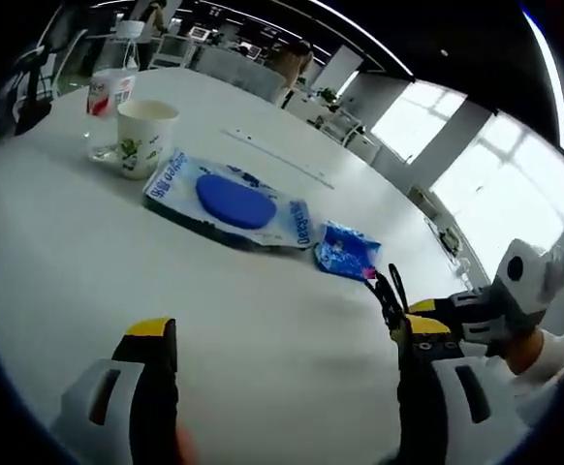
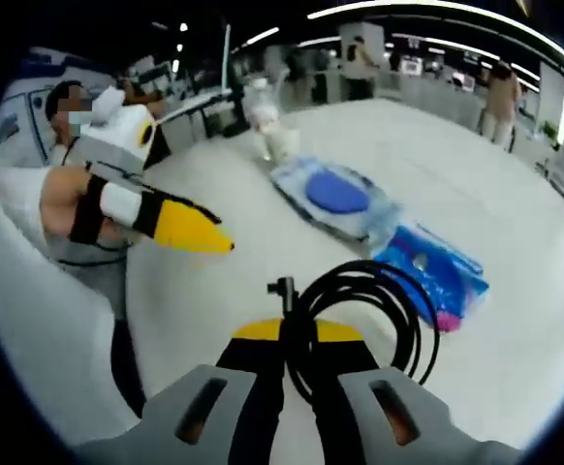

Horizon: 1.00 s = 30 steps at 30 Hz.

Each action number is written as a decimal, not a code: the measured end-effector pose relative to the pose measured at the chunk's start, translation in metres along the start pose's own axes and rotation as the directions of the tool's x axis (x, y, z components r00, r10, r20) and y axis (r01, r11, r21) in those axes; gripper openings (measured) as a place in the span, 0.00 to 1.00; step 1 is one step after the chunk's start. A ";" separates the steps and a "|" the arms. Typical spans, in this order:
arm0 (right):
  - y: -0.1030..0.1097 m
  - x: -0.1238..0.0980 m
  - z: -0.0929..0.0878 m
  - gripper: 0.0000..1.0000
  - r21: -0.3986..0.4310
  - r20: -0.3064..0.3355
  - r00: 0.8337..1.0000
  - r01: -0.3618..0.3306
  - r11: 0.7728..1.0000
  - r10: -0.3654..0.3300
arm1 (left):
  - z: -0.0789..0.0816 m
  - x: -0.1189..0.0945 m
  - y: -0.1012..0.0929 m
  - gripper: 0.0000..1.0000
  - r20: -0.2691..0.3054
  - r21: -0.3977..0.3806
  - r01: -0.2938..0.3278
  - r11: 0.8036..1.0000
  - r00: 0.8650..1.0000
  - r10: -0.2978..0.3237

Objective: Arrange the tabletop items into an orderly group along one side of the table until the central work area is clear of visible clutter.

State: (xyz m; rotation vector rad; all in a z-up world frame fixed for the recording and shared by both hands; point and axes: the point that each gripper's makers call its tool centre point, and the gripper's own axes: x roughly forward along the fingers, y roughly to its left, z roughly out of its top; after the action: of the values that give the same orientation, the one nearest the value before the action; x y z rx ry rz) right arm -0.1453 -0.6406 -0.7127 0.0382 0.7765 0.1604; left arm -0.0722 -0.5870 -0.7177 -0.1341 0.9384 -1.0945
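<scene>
In the left gripper view I see my left gripper (image 1: 287,354) hovering over the white table (image 1: 59,252) with its jaws spread wide and nothing between them. Toward the table's far left edge stands a clear bottle (image 1: 110,92) with a red-and-white label, and just beside it a paper cup (image 1: 144,136). Right of the cup lies a flat wipes pack (image 1: 226,201) with a round blue lid, and just past its right end a small blue pouch (image 1: 347,250), the two close but I cannot tell if they touch. At the right of that view my right gripper (image 1: 398,300) comes in, a black cable (image 1: 391,291) showing at its tip. In the right gripper view the left gripper (image 2: 193,230) reaches in from the left, yellow-tipped, above the bare table (image 2: 515,194). My right gripper (image 2: 297,334) has its jaws pinched together on the coiled cable (image 2: 379,291), whose loop stands up beyond the tips. Beyond the loop lie the pouch (image 2: 432,266) and the pack (image 2: 335,199), with the bottle (image 2: 263,116) and cup (image 2: 282,143) farther back near the far edge.
</scene>
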 end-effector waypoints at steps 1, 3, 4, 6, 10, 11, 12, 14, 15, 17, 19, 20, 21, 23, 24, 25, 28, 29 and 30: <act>0.002 0.006 0.003 0.06 -0.010 -0.005 1.000 -0.008 1.000 0.008 | 0.001 -0.001 0.001 0.97 0.003 0.000 -0.003 1.000 1.000 0.003; 0.004 0.021 0.005 0.06 -0.017 -0.018 1.000 -0.020 1.000 0.019 | 0.003 -0.005 0.006 0.97 0.015 -0.007 -0.012 1.000 1.000 0.012; 0.004 0.028 0.005 0.06 -0.021 -0.025 0.999 -0.026 0.999 0.026 | 0.005 -0.007 0.009 0.97 0.021 -0.010 -0.016 1.000 1.000 0.016; 0.004 0.034 0.005 0.06 -0.031 -0.036 0.999 -0.030 0.999 0.029 | 0.006 -0.012 0.015 0.97 0.032 -0.020 -0.029 0.999 0.999 0.029; 0.006 0.042 0.005 0.06 -0.030 -0.046 0.998 -0.045 0.999 0.044 | 0.007 -0.022 0.029 0.97 0.046 -0.036 -0.057 0.998 0.997 0.059; 0.007 0.043 0.005 0.07 -0.034 -0.049 0.998 -0.048 0.998 0.047 | 0.007 -0.025 0.035 0.97 0.048 -0.043 -0.068 0.997 0.996 0.070; 0.008 0.044 0.005 0.07 -0.034 -0.049 0.998 -0.050 0.998 0.049 | 0.007 -0.027 0.037 0.97 0.048 -0.048 -0.075 0.996 0.996 0.077; 0.008 0.048 0.004 0.07 -0.018 -0.050 0.997 -0.057 0.998 0.056 | 0.006 -0.029 0.044 0.96 0.051 -0.060 -0.087 0.994 0.995 0.090; 0.008 0.049 0.003 0.07 -0.010 -0.050 0.997 -0.059 0.998 0.058 | 0.006 -0.030 0.047 0.97 0.052 -0.064 -0.091 0.994 0.994 0.095; 0.009 0.053 0.000 0.07 0.000 -0.049 0.997 -0.065 0.998 0.065 | 0.007 -0.032 0.050 0.96 0.053 -0.068 -0.099 0.993 0.993 0.103; 0.010 0.055 -0.001 0.07 0.000 -0.048 0.997 -0.068 0.998 0.068 | 0.008 -0.032 0.051 0.96 0.054 -0.067 -0.103 0.992 0.993 0.107; 0.010 0.056 -0.002 0.08 0.001 -0.050 0.996 -0.070 0.998 0.070 | 0.009 -0.032 0.052 0.96 0.054 -0.066 -0.105 0.992 0.993 0.108; 0.010 0.057 -0.003 0.08 0.002 -0.050 0.996 -0.072 0.997 0.072 | 0.009 -0.031 0.052 0.96 0.054 -0.066 -0.105 0.992 0.993 0.109; 0.011 0.060 -0.005 0.08 0.009 -0.054 0.996 -0.075 0.997 0.076 | 0.010 -0.031 0.054 0.96 0.052 -0.065 -0.106 0.992 0.993 0.109; 0.011 0.061 -0.006 0.08 0.019 -0.056 0.995 -0.078 0.997 0.079 | 0.010 -0.030 0.054 0.96 0.051 -0.066 -0.105 0.992 0.993 0.108; 0.012 0.062 -0.007 0.08 0.026 -0.055 0.995 -0.078 0.997 0.079 | 0.010 -0.030 0.054 0.96 0.052 -0.066 -0.104 0.992 0.993 0.108; 0.012 0.064 -0.008 0.08 0.020 -0.053 0.996 -0.077 0.997 0.078 | 0.011 -0.030 0.053 0.96 0.052 -0.060 -0.100 0.993 0.993 0.104; 0.013 0.065 -0.009 0.08 0.019 -0.054 0.995 -0.078 0.997 0.079 | 0.011 -0.030 0.053 0.96 0.050 -0.054 -0.099 0.994 0.994 0.102; 0.013 0.066 -0.010 0.09 0.021 -0.056 0.995 -0.079 0.997 0.081 | 0.011 -0.029 0.054 0.96 0.047 -0.049 -0.100 0.994 0.994 0.102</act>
State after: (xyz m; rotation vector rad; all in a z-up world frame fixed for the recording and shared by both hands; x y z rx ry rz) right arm -0.1078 -0.6179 -0.7648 0.0826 0.8334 0.2311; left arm -0.0307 -0.5409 -0.7216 -0.1497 0.9169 -0.9727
